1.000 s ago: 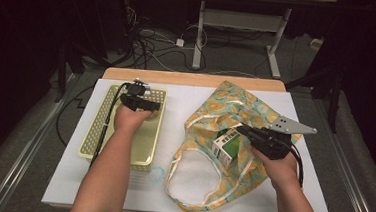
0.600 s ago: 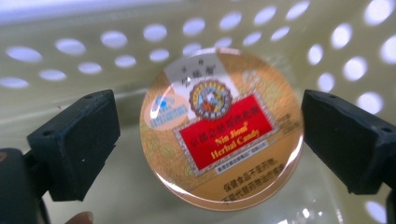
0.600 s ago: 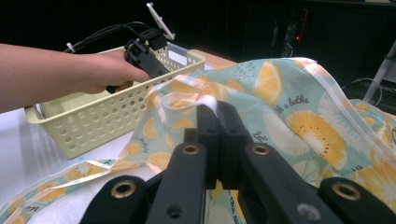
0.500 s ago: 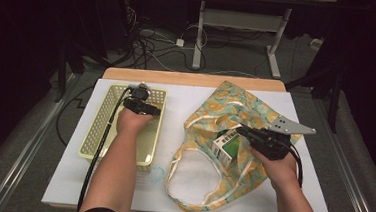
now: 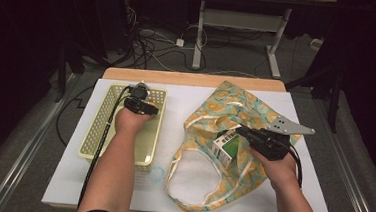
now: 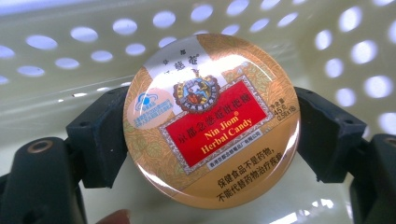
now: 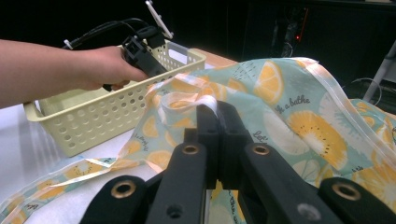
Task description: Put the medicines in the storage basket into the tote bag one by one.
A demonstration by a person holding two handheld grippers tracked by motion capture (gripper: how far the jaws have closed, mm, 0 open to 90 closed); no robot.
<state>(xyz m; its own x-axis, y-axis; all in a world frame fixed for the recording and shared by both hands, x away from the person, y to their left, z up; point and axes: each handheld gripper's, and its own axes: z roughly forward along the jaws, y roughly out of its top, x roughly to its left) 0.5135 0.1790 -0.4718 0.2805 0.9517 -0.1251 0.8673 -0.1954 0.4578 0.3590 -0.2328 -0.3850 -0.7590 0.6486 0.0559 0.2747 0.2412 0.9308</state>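
My left claw (image 6: 205, 135) sits inside the basket (image 5: 99, 130); its jaws have just been closing and now flank the candy tin (image 6: 210, 116) at its edges, face toward me, so the tin lies straight between them. Right of the basket, my right claw (image 7: 217, 116) is pressed together, pinching the bag's (image 5: 246, 110) rim, with a small box (image 5: 227, 148) beside it at the bag's mouth.

Glossy metal candy tin (image 6: 209, 123), matt perforated plastic basket (image 5: 102, 125), printed cloth bag (image 5: 236, 107).
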